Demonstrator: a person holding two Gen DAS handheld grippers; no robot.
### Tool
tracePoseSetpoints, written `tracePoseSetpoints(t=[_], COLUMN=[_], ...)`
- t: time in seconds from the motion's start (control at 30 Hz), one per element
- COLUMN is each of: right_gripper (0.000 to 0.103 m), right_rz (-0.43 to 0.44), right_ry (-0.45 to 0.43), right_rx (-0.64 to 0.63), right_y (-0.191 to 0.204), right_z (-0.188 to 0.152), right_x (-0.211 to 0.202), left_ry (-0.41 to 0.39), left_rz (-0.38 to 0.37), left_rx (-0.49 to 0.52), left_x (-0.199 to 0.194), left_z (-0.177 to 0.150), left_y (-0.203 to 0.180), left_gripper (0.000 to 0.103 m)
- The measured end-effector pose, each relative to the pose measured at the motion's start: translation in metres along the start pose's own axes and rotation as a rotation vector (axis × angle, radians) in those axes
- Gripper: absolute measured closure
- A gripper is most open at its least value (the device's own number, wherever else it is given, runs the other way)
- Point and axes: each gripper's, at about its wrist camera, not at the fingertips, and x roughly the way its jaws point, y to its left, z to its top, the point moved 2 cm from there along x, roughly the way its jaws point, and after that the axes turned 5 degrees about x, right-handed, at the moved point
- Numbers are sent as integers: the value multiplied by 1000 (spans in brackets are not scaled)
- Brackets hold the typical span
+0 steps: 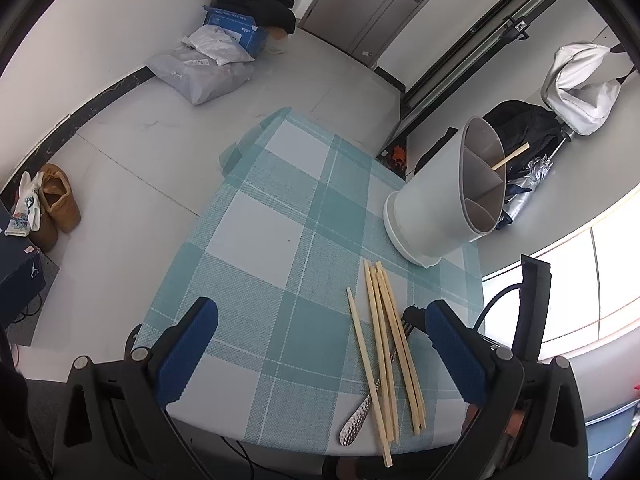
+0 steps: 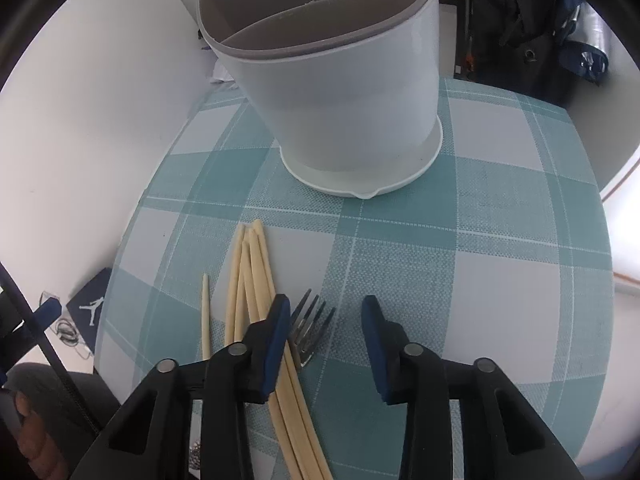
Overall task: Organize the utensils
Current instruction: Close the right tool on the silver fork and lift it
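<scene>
On the teal-and-white checked tablecloth (image 2: 460, 280), a loose bundle of pale wooden chopsticks (image 2: 250, 280) is laid out just in front of a white utensil holder (image 2: 340, 92), with a metal fork (image 2: 310, 328) lying beside and partly under the sticks, its tines directed toward the holder. The right gripper (image 2: 326, 320) is held steeply downward over the fork head, its jaws partly open with a clear gap; the tines sit between the blue pads without being pressed, so nothing is held yet, and a grasp of the fork appears to be prepared. The left gripper (image 1: 320, 340) is kept wide open and empty above the near table edge, probably held back to leave room. A single chopstick (image 1: 512, 156) is seen leaning in one compartment of the holder, which suggests sorting by type. The holder is smooth, tapered plastic with a grey divided insert and a flared base tray. The chopsticks are slender, matte and square-ended; the fork handle (image 1: 356, 420) is bright, hammered metal. The cloth is seen to be finely woven.
</scene>
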Motion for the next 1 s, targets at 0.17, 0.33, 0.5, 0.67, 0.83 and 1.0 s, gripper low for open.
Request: tracePoseSetpoints(t=[0.17,0.33,0.5,0.67,0.83,1.0], right_gripper=[87,100,101,101,101,102], right_rz=[-3,31,19,-52,-93,-126], right_ry=[-31,-67,-140,-230,-270,-334], right_rx=[-10,0,-26,-97,-125,-133], right_y=[3,-1,-2,2,-4,-12], right_z=[2,9,16,20,23,25], right_x=[-2,-10,-30,-52,-67,-88], left_ry=[8,16,28,49,81,123], left_rz=[3,4,18,44,84,135], left_rx=[-14,1,6,16,38,74], left_x=[3,4,9,16,27,42], left_z=[0,-1,-2,-5,-10,-18], left_y=[1,-2,-3,-5,-8,-14], left_gripper=[1,1,1,1,1,1])
